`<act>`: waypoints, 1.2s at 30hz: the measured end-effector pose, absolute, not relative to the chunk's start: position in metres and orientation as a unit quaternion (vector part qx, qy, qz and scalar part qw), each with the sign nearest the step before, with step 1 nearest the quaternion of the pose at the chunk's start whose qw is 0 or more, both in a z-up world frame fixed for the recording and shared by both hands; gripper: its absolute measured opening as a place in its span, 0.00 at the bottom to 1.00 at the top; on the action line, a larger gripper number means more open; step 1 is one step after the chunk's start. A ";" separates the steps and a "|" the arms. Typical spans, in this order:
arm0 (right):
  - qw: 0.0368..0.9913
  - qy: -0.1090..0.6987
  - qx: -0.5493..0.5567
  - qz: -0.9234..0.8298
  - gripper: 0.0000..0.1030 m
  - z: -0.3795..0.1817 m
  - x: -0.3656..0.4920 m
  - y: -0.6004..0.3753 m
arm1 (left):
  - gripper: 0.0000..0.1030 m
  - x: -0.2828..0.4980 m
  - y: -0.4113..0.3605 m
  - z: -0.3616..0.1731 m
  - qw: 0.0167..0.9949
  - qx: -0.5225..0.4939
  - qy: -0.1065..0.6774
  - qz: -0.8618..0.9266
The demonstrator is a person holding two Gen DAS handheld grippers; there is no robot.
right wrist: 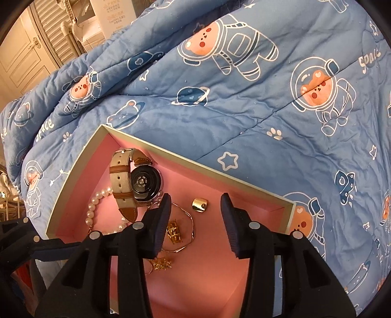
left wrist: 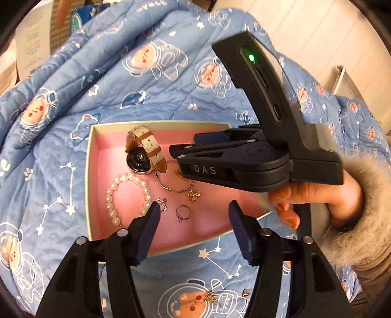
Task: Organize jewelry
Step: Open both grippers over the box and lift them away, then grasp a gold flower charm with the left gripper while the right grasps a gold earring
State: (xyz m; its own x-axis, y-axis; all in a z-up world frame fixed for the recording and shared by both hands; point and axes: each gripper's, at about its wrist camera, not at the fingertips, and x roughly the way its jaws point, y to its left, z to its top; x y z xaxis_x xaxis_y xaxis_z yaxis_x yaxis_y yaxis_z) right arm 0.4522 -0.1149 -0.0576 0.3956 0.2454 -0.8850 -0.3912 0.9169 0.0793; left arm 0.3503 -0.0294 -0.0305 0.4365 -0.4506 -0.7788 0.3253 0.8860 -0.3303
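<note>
We see both tools with jaws apart, nothing between them: left tool, right tool. Watch, pearl bracelet, rings lie inside the pink-lined box on the bed quilt.

Watch, pearl bracelet and rings lie in the pink-lined box.

You can read "DAS" in pale capitals on the side of the right gripper, seen from the left wrist camera. The blue quilt carries the printed word "space" several times among its astronaut bears. The white poster behind has lines of print too small to read.
</note>
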 end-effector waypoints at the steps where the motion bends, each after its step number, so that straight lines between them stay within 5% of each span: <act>1: 0.836 0.508 -0.075 0.193 0.41 -0.054 0.448 -0.115 | 0.64 0.347 -0.024 -0.025 0.851 -0.073 0.469 -0.226; 12: 0.867 0.438 -0.063 0.230 0.49 -0.022 0.363 -0.142 | 0.89 0.268 0.000 -0.023 0.896 -0.070 0.398 -0.185; 36: 0.851 0.430 -0.081 0.290 0.46 -0.080 0.213 -0.152 | 0.89 0.170 0.001 -0.079 0.903 -0.061 0.402 -0.135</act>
State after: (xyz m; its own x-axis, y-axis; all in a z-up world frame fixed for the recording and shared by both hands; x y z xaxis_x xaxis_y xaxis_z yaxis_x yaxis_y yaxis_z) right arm 0.2128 -0.1516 -0.0803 0.4614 0.4243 -0.7791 -0.5635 0.8185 0.1121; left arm 0.1701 0.0015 -0.0794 0.6395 -0.2938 -0.7105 0.1952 0.9559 -0.2196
